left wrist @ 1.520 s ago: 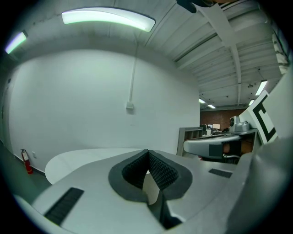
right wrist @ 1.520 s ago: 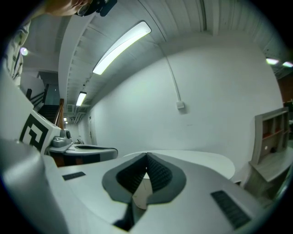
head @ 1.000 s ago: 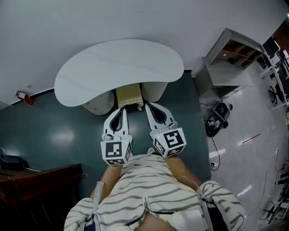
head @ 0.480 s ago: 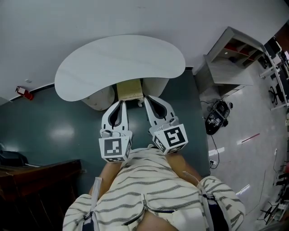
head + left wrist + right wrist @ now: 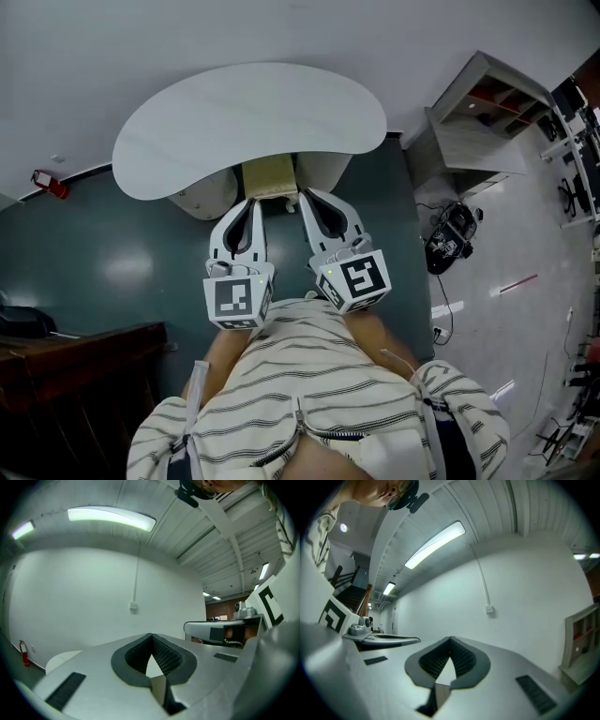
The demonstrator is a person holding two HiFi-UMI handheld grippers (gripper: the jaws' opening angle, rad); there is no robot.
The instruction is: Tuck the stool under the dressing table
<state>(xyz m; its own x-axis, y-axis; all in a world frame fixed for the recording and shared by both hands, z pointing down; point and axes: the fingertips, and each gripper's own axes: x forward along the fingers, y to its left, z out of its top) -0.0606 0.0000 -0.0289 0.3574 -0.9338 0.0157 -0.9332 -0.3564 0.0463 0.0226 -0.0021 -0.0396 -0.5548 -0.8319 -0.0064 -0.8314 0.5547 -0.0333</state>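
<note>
Since a second ago both tongs have slid forward toward the wall, and the stool sits a little deeper under the table, with less of its seat showing.

I see the white plastic left tongs (image 5: 251,200) and the matching right tongs (image 5: 302,194) lying side by side, both aimed ahead. The small stool with a pale cream cushioned seat (image 5: 268,177) is between their tips and just ahead of them. Each tip is at a near corner of the seat, though I cannot tell whether they actually touch it. The far part of the seat is tucked beneath the white kidney-shaped dressing table top (image 5: 248,122), which lies straight ahead of both tongs.

In the left gripper view, the left tongs (image 5: 151,636) are pressed together at the tips with nothing pinched. The right gripper view shows the right tongs (image 5: 450,640) the same way, tips met and empty.

Behind the tongs is my operator's striped cream shirt (image 5: 309,394). A grey open shelf unit (image 5: 478,122) stands well off to the right of the right tongs. A red fire extinguisher (image 5: 45,180) lies far to the left of the left tongs.
</note>
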